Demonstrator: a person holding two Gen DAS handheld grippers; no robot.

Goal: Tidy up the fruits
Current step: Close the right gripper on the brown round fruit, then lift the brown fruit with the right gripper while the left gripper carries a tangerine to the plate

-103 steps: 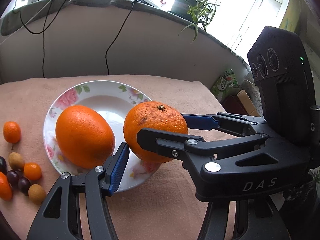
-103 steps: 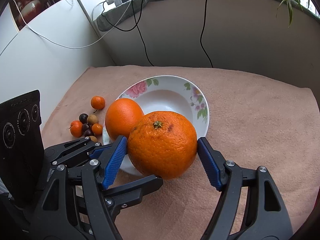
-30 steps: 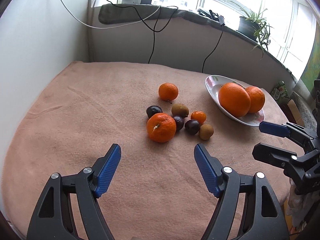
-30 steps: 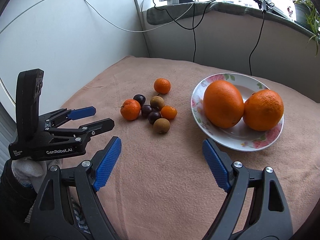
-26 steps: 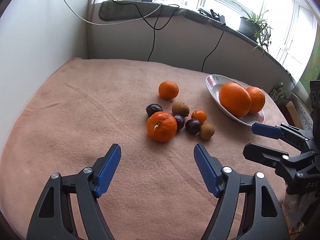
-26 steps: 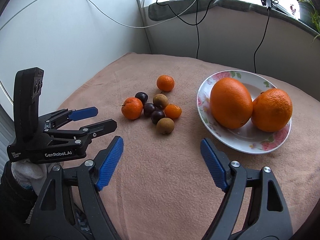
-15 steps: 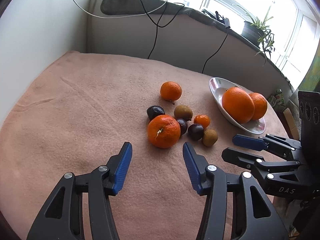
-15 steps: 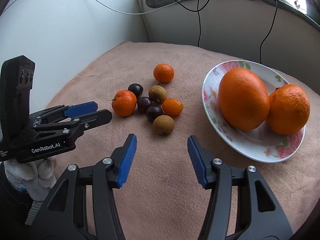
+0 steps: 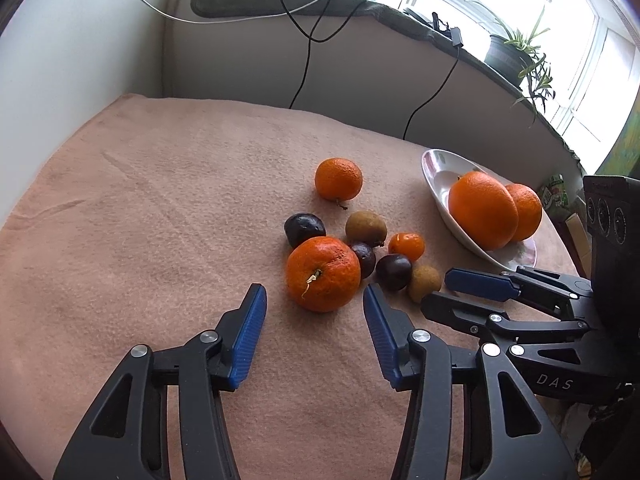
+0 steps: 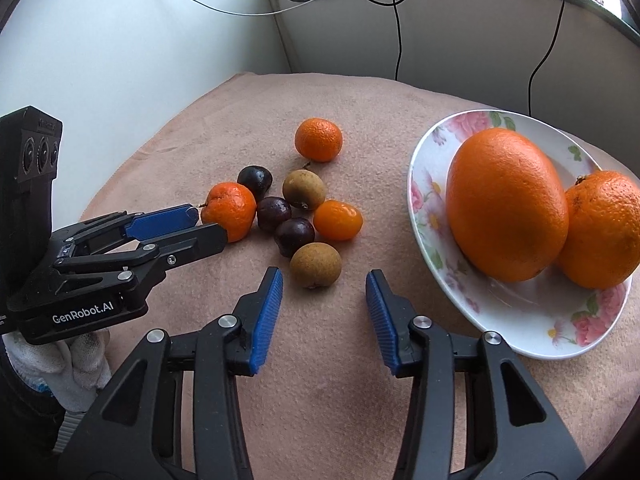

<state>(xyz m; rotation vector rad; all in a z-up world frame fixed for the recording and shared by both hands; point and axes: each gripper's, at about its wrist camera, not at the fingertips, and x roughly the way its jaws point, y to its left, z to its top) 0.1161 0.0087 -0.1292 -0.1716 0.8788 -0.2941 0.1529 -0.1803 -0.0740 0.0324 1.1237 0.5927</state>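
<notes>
Tangerine (image 9: pixel 323 273) sits just ahead of the left gripper (image 9: pixel 315 305), jaws parted, gripping nothing; a brown fruit (image 10: pixel 315 265) lies before the right gripper (image 10: pixel 324 285), equally parted.

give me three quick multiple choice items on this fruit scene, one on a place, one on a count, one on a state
1. Where do the two big oranges lie?
A. on the floral plate
B. on the cloth beside the plate
C. on the windowsill

2. How many dark purple fruits lie in the cluster on the cloth?
A. one
B. three
C. five

3. What is between the pads of the right claw?
A. a big orange
B. a dark purple fruit
C. nothing, a brown fruit lies just ahead

Answers:
1 A, both sit inside the plate's rim.
2 B, three dark rounds show among the orange and brown ones.
3 C, the blue pads stand apart over bare cloth.
</notes>
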